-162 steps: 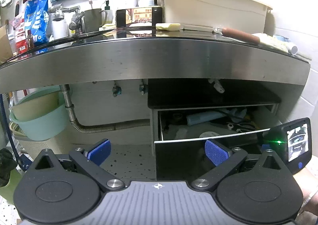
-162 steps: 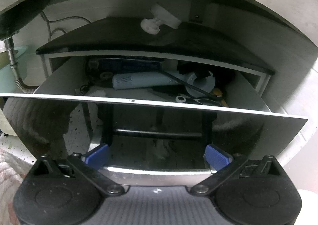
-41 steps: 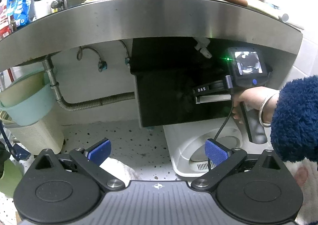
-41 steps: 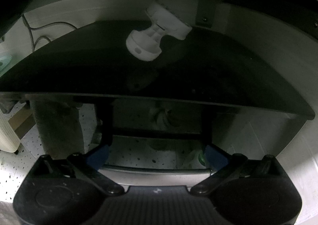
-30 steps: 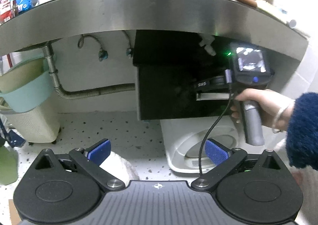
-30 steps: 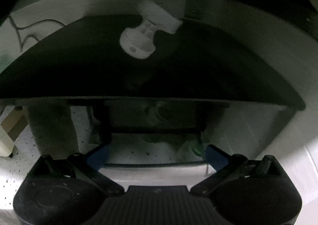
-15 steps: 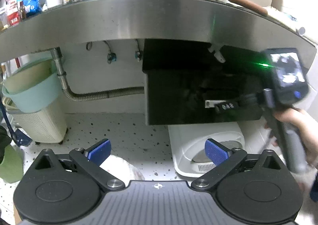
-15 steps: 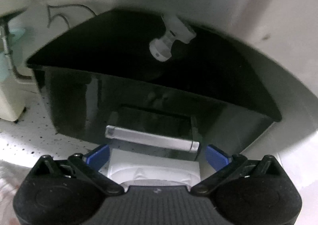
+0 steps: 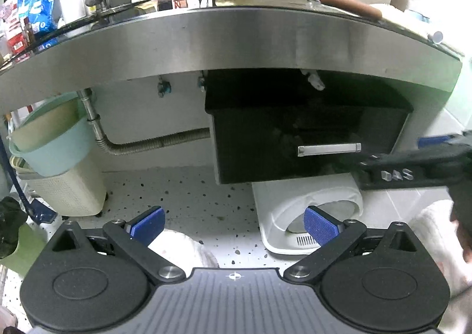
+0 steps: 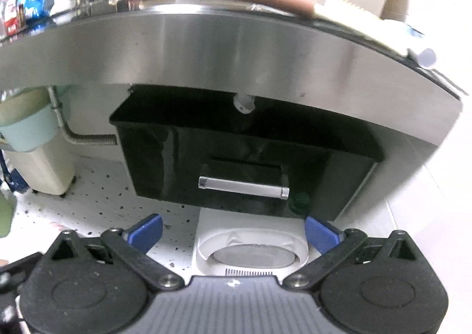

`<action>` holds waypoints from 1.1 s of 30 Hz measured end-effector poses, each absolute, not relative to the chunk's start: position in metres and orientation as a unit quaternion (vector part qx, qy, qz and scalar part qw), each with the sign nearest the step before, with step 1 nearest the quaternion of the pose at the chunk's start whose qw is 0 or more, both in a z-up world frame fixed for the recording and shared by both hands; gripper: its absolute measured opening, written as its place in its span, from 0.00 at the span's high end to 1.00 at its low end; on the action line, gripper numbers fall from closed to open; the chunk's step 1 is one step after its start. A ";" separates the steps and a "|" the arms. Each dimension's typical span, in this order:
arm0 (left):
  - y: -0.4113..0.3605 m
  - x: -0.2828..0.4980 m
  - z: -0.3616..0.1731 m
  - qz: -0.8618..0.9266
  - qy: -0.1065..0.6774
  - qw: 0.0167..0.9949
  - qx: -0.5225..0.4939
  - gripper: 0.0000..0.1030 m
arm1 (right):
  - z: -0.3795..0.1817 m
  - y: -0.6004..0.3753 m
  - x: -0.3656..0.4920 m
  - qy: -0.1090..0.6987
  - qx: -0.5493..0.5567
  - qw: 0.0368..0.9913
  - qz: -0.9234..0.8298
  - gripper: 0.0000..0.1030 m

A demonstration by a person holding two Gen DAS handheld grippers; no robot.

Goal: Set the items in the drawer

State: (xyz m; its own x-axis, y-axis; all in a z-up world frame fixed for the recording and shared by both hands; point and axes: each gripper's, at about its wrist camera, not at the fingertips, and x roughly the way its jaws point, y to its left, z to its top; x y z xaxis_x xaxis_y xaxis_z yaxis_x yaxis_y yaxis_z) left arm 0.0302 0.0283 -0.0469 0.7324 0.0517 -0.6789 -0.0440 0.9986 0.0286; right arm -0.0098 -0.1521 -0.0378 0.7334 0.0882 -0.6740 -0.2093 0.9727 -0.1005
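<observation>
The glossy black drawer [image 9: 259, 145] [image 10: 165, 165] under the steel counter is pushed fully in, its silver bar handle [image 9: 329, 148] [image 10: 243, 187] facing me. My left gripper [image 9: 234, 223] hangs open well back from it, over the speckled floor, with nothing between its blue pads. My right gripper [image 10: 234, 230] is also open and empty, a short way in front of the drawer and just below the handle. In the left wrist view the right gripper shows blurred at the far right edge.
A steel counter edge [image 9: 236, 39] overhangs the drawer; a brown-handled tool [image 9: 349, 5], mug and bottles lie on top. A white appliance [image 9: 306, 210] sits on the floor below the drawer. A mint basin [image 9: 50, 139], cream basket [image 9: 67, 192] and corrugated drain hose [image 9: 153, 143] stand left.
The drawer, open with items inside several seconds ago, is now shut. My right gripper has pulled back from the handle in the last half second; the left view has barely shifted.
</observation>
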 end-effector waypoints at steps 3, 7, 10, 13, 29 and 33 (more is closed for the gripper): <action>0.028 0.027 -0.040 0.030 0.366 0.930 0.002 0.01 | -0.027 -0.156 -0.028 0.353 -0.086 0.929 0.072 0.00; 0.029 0.022 -0.033 0.030 0.371 0.928 -0.012 0.01 | -0.015 -0.157 -0.050 0.342 -0.089 0.933 0.070 0.00; 0.029 0.019 -0.030 0.031 0.373 0.927 -0.014 0.01 | -0.010 -0.159 -0.060 0.343 -0.085 0.932 0.073 0.00; 0.030 0.016 -0.026 0.030 0.372 0.927 -0.019 0.01 | -0.006 -0.161 -0.070 0.340 -0.083 0.934 0.068 0.00; 0.035 0.004 -0.016 0.053 0.359 0.932 -0.013 0.01 | 0.009 -0.162 -0.101 0.327 -0.066 0.941 0.065 0.00; 0.037 0.002 -0.014 0.053 0.356 0.933 -0.017 0.01 | 0.010 -0.161 -0.104 0.326 -0.064 0.941 0.067 0.00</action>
State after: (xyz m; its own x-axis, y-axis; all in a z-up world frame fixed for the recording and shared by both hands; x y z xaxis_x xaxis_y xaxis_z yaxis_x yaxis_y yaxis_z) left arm 0.0024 0.0369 -0.0137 0.7404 0.0868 -0.6665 -0.1105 0.9939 0.0067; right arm -0.1044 -0.1611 0.0098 0.7786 0.0854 -0.6217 -0.1685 0.9828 -0.0760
